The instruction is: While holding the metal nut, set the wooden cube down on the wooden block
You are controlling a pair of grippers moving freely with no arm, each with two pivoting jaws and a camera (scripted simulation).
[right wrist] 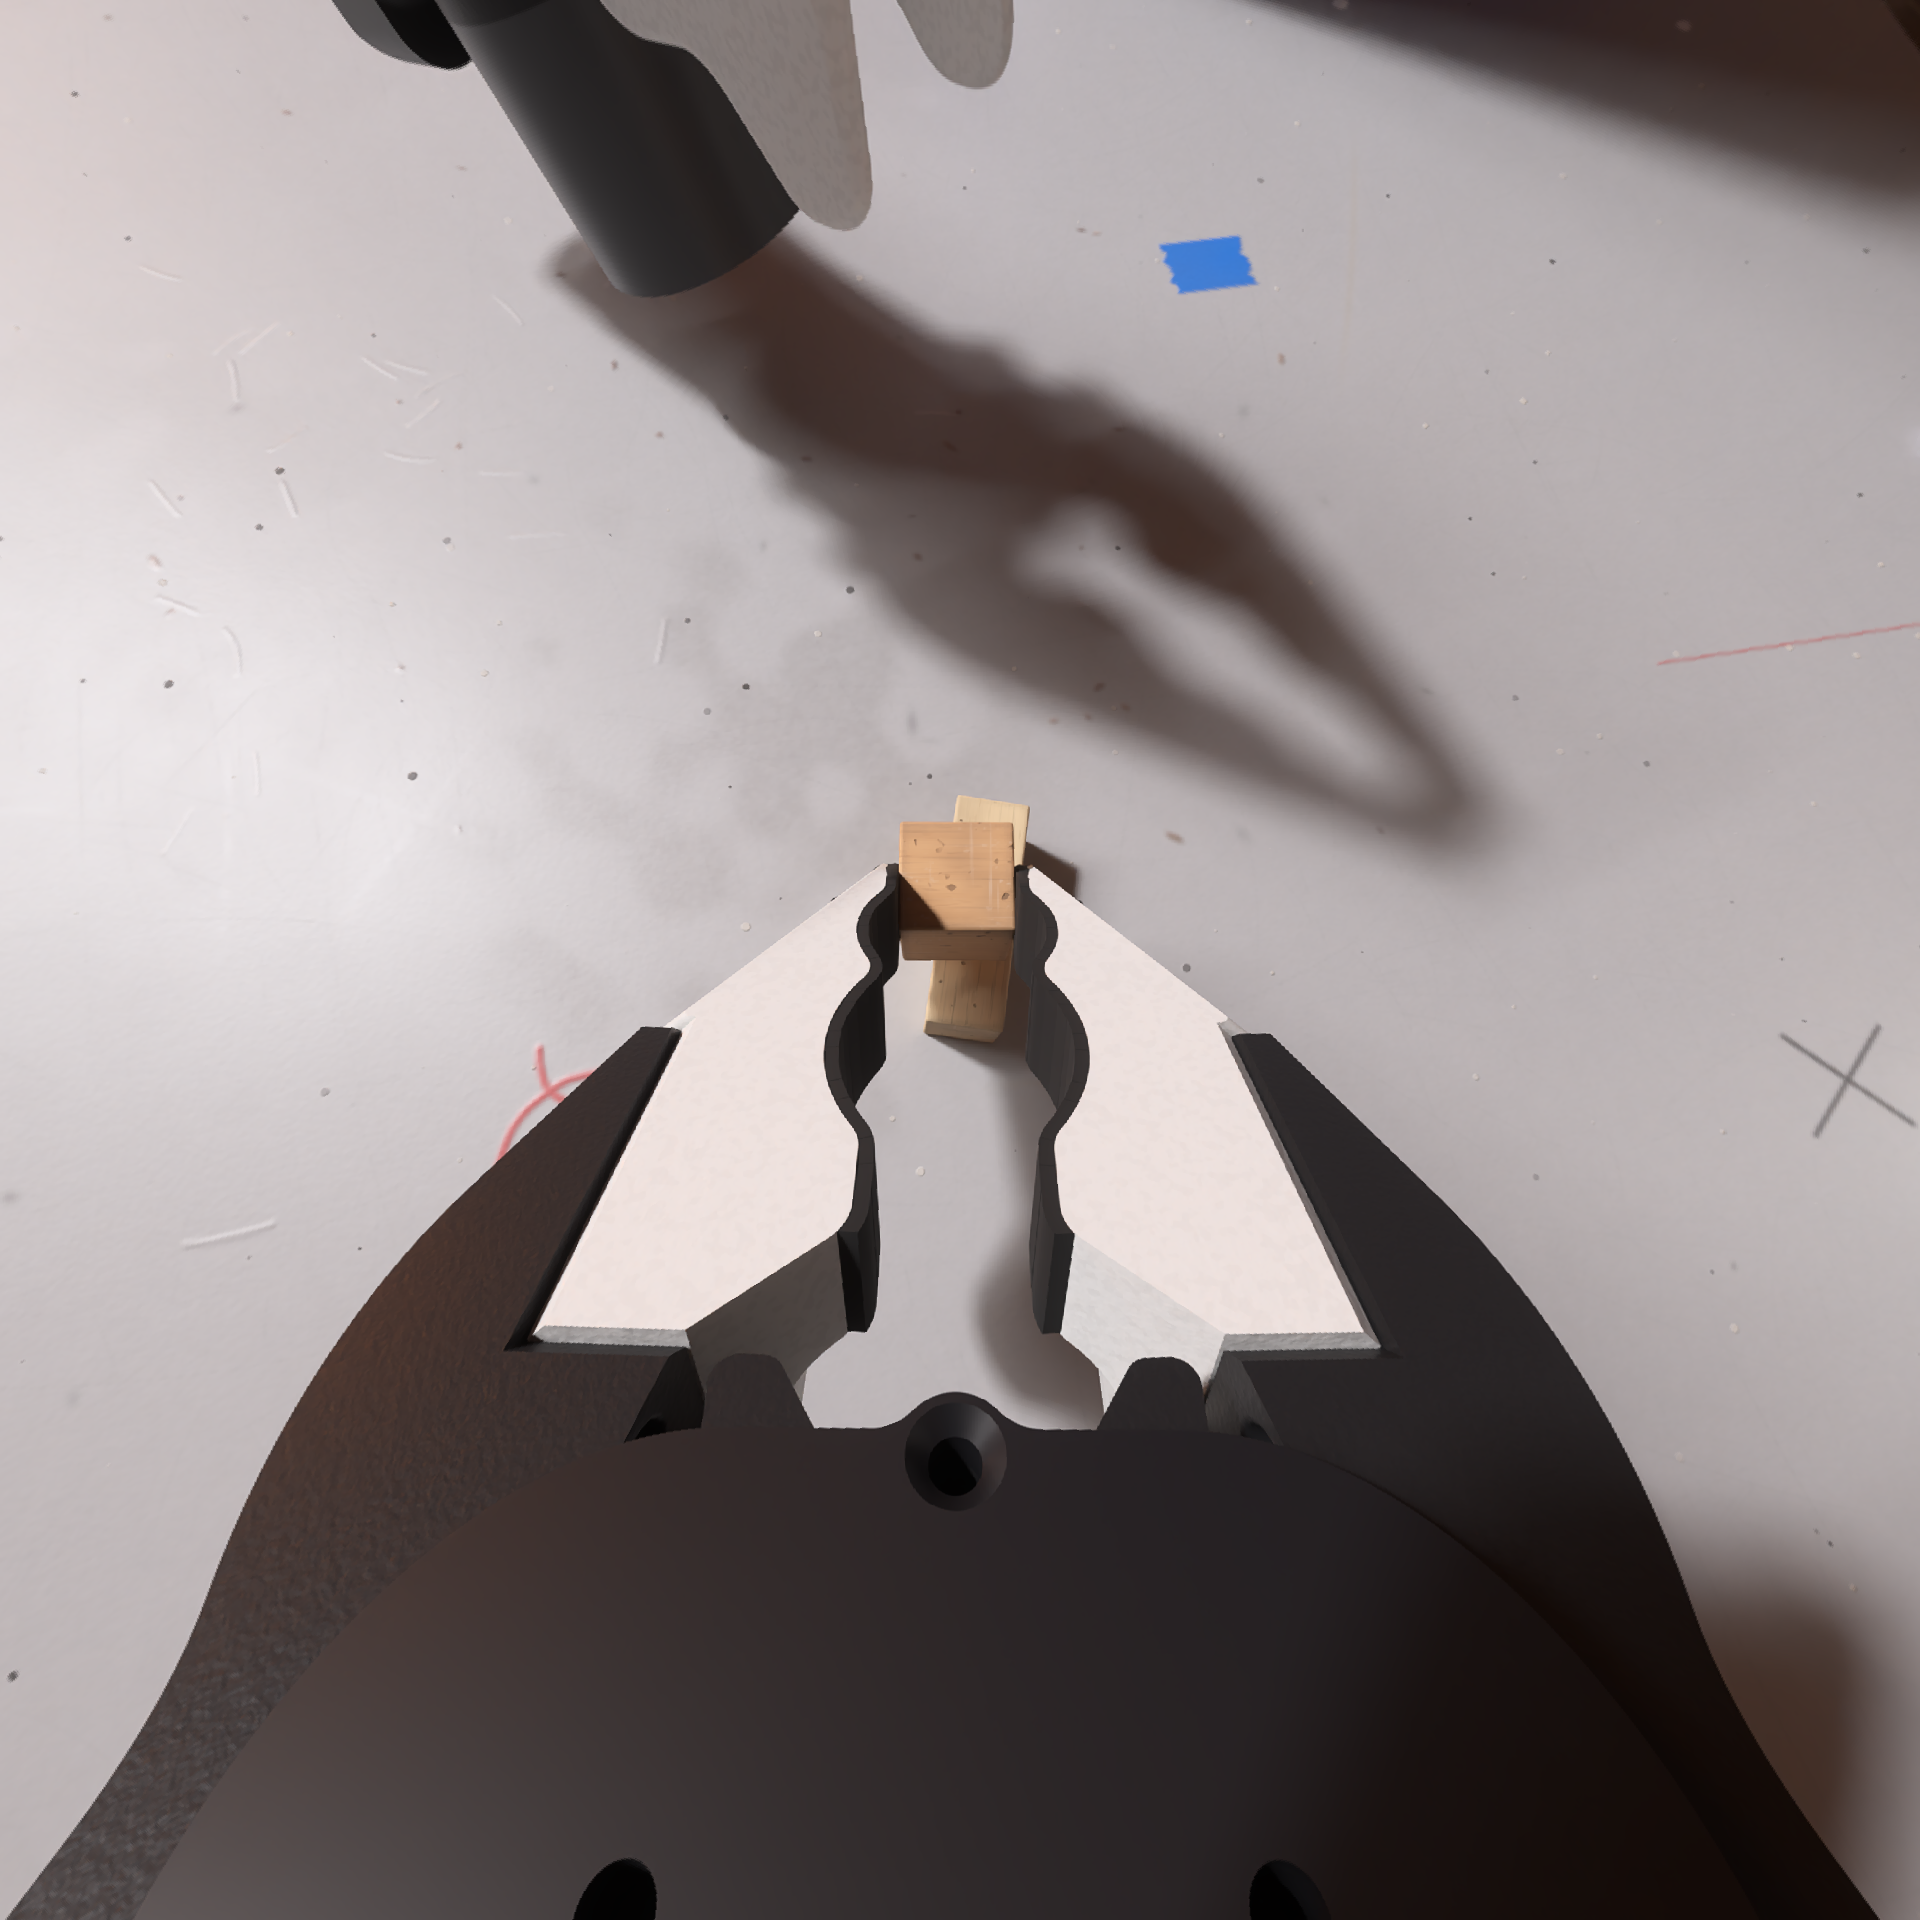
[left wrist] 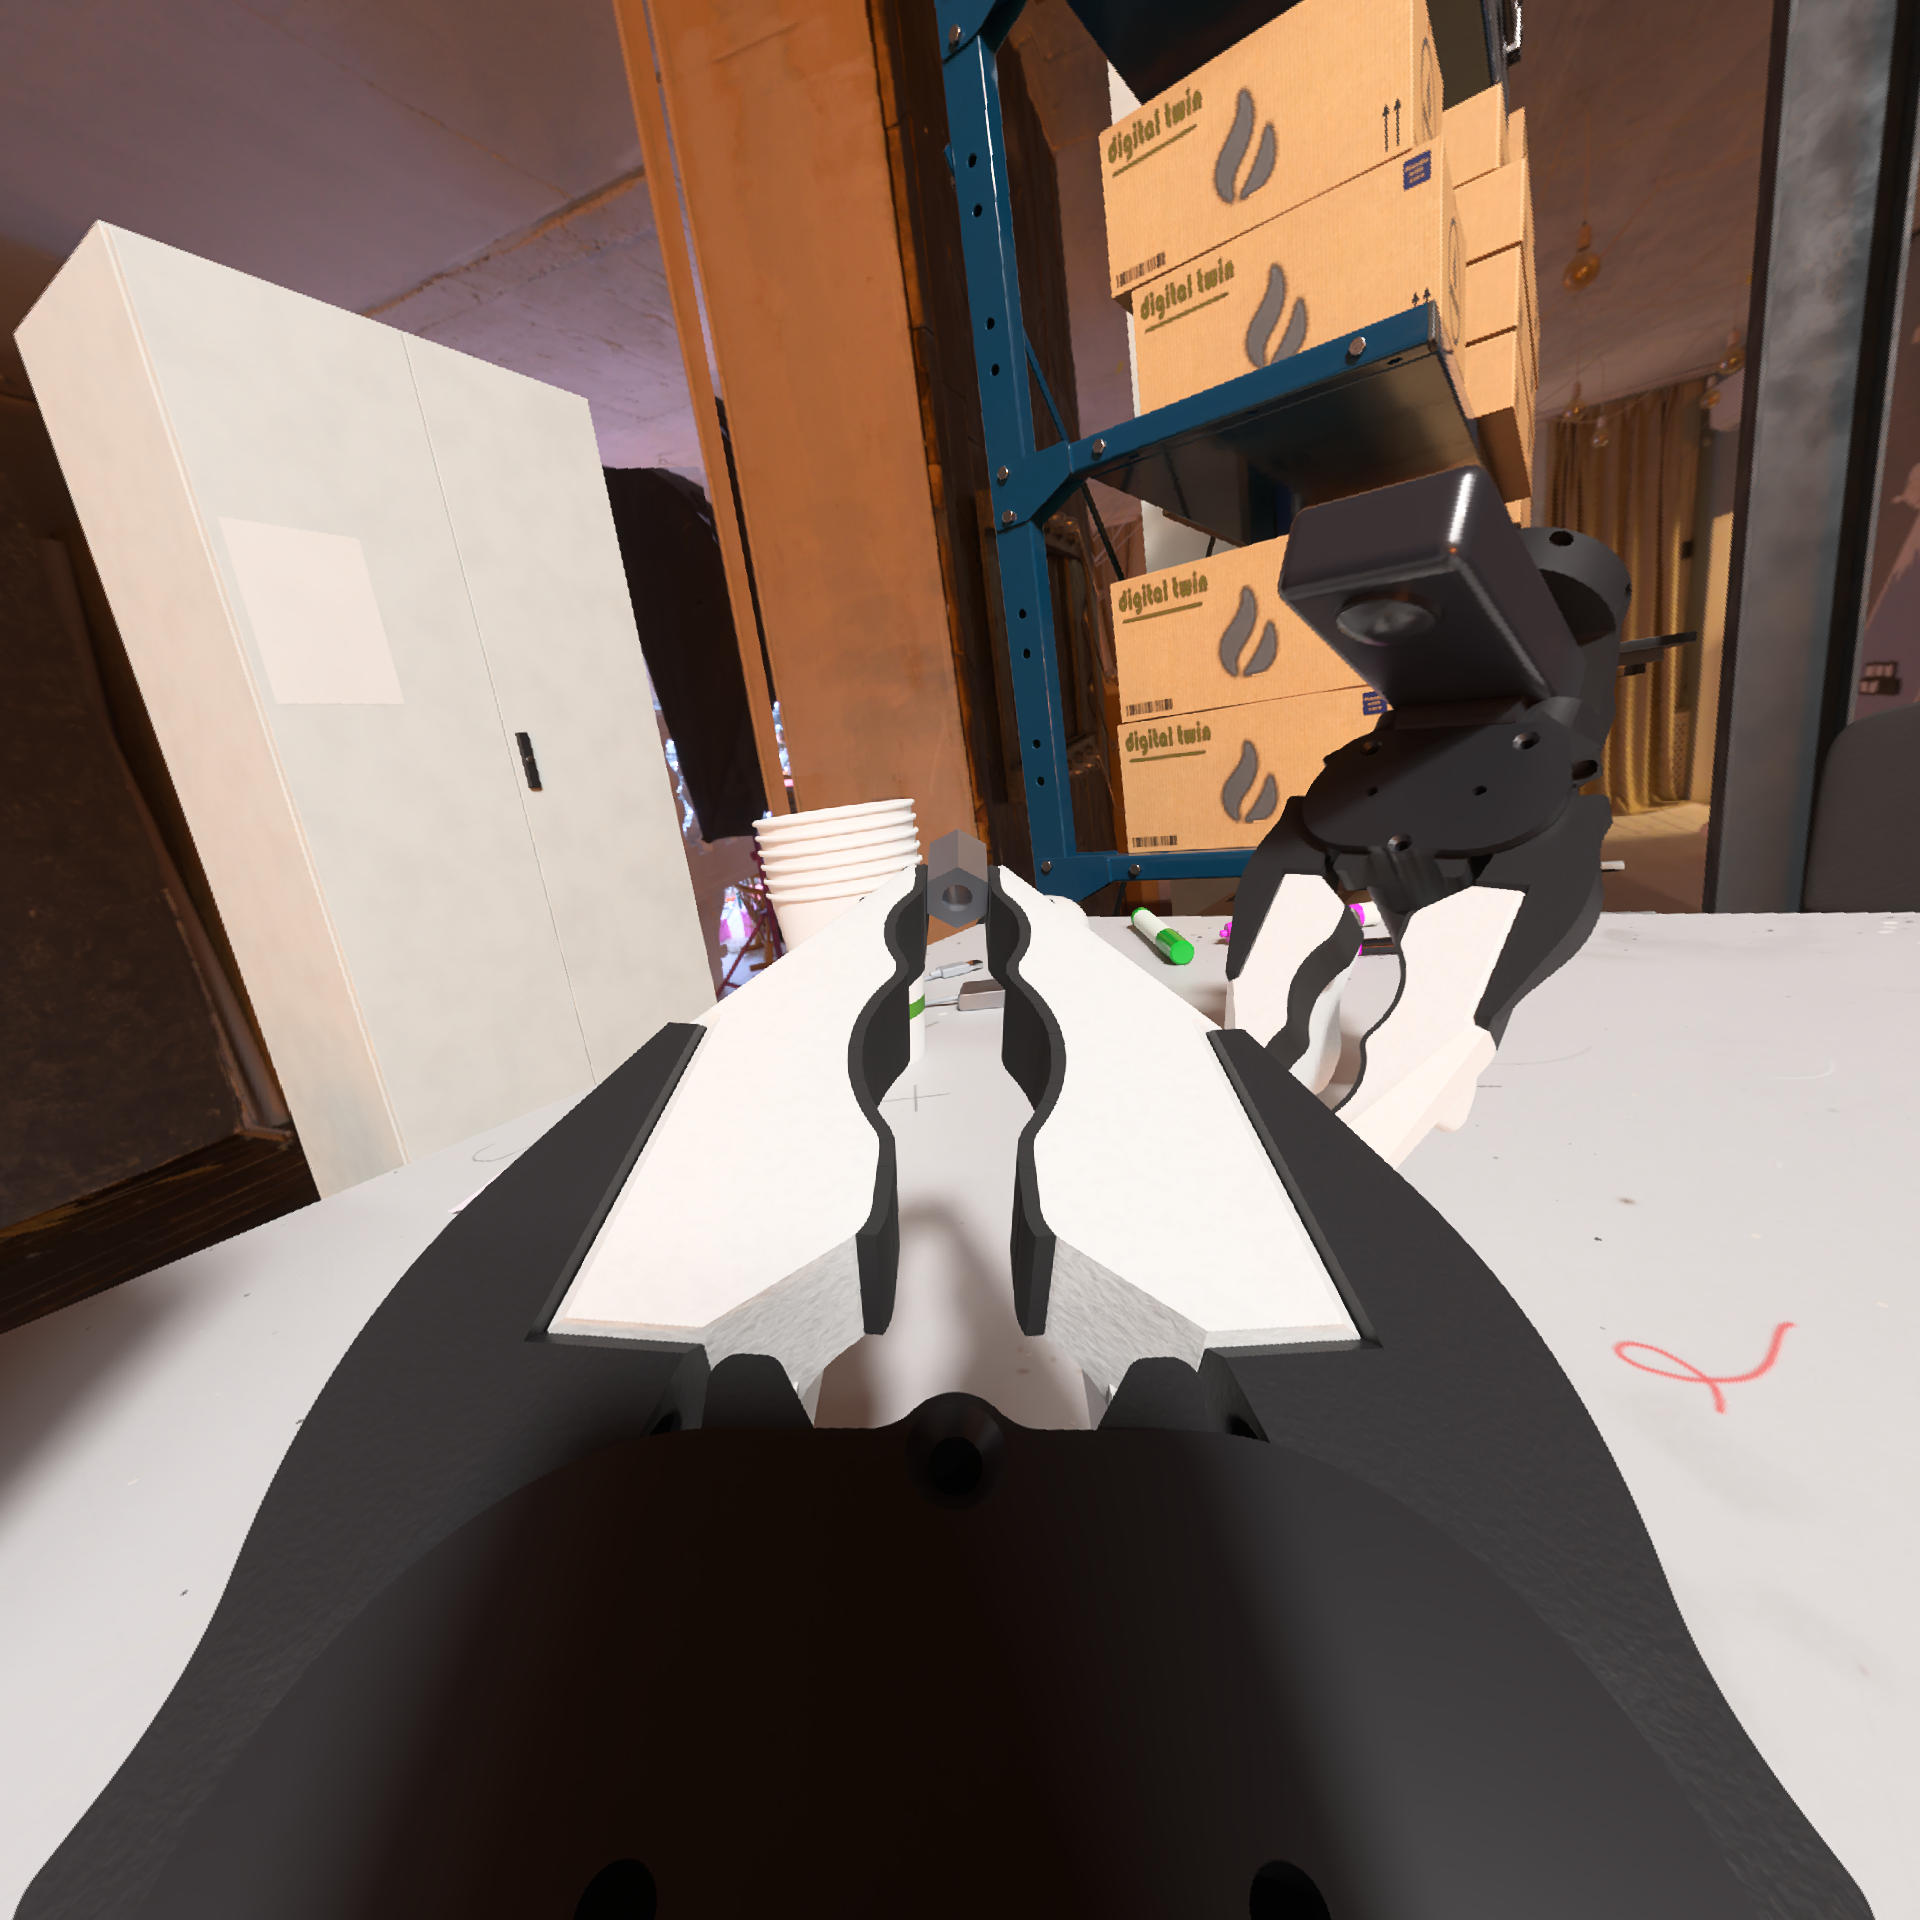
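My left gripper is shut on a grey metal hex nut held at its fingertips above the white table. My right gripper is shut on a small wooden cube, pointing down at the table. Under the cube lies a pale flat wooden block, showing beyond and below it between the fingers. Whether the cube touches the block I cannot tell. The right gripper also shows in the left wrist view, to the right, its tips near the table. Part of the left gripper shows at the top of the right wrist view.
A stack of white paper cups and a green-capped marker stand at the table's far side. A white cabinet is to the left, a blue shelf with cardboard boxes behind. Blue tape lies on the table.
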